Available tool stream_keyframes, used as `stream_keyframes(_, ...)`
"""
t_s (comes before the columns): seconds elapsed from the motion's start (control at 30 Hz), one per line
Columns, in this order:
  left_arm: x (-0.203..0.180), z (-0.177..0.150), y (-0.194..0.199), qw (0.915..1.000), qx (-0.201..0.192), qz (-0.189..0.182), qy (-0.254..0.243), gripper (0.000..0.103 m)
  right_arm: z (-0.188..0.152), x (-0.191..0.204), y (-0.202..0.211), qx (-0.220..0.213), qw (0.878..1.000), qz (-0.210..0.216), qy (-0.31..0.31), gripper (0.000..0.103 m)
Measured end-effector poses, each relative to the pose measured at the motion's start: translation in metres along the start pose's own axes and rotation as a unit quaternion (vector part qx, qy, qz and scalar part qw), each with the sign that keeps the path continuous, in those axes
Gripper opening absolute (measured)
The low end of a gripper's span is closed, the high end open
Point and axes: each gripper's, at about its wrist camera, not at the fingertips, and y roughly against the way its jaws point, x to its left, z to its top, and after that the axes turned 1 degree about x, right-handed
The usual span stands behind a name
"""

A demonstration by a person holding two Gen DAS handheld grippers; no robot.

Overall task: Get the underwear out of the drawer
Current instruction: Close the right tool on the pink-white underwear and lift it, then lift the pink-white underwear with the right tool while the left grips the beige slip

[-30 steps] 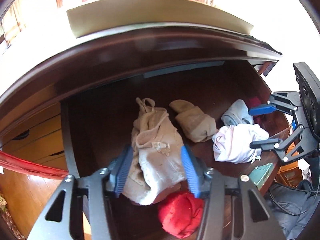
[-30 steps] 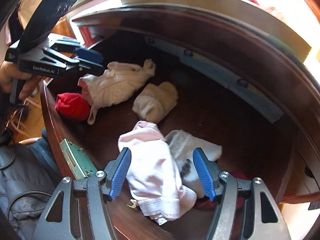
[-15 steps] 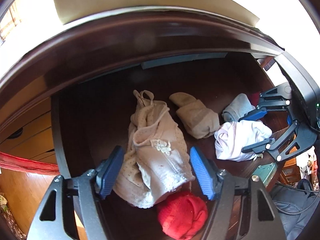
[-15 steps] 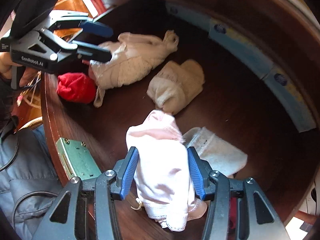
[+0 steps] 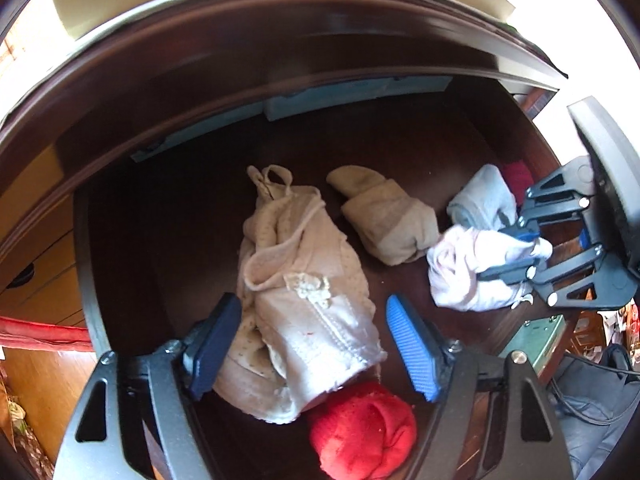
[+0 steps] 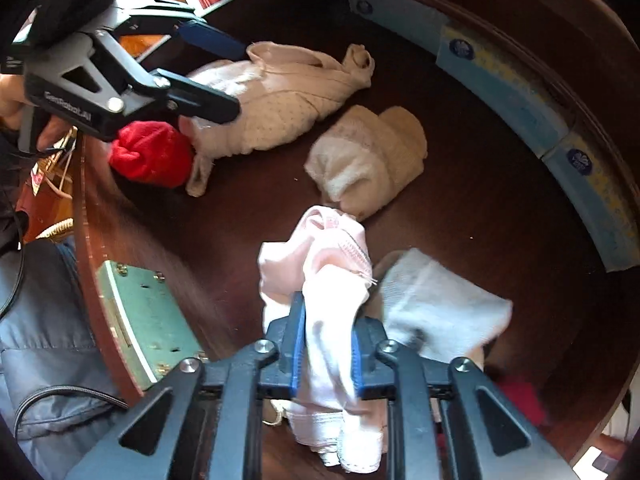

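Observation:
In the open dark wooden drawer lies a beige dotted undergarment with lace trim. My left gripper points down over its near end. Its jaws are opening and stand wide on either side of the cloth, and the pads do not press it. In the right wrist view the same gripper hovers at the garment. My right gripper is closing, its blue pads pinching a bunched pale pink pair of underwear. The left wrist view shows that pair at the right.
A red bundle sits at the drawer's front edge. Rolled tan socks lie mid-drawer, and a pale grey-blue cloth lies beside the pink pair. A green lock plate sits on the front rim. A blue liner strip runs along the back wall.
The right jaws came together on the pink underwear, which now bunches up between the pads. The left jaws spread wider and sank closer over the beige garment.

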Motion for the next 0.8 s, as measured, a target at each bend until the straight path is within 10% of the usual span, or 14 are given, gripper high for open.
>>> stream_keyframes(0.5,-0.017,0.011,-0.025,0.9991,0.034,-0.009,-0.022,0.073,-0.021,-0.02,0.052,-0.158,0.984,0.051,-0.067,0.018)
stream_keyframes(0.8,-0.029,0.004,-0.03,0.9993,0.013,0.003,-0.034,0.024,-0.011,-0.023,0.051,-0.162,0.982,0.06,-0.075,0.018)
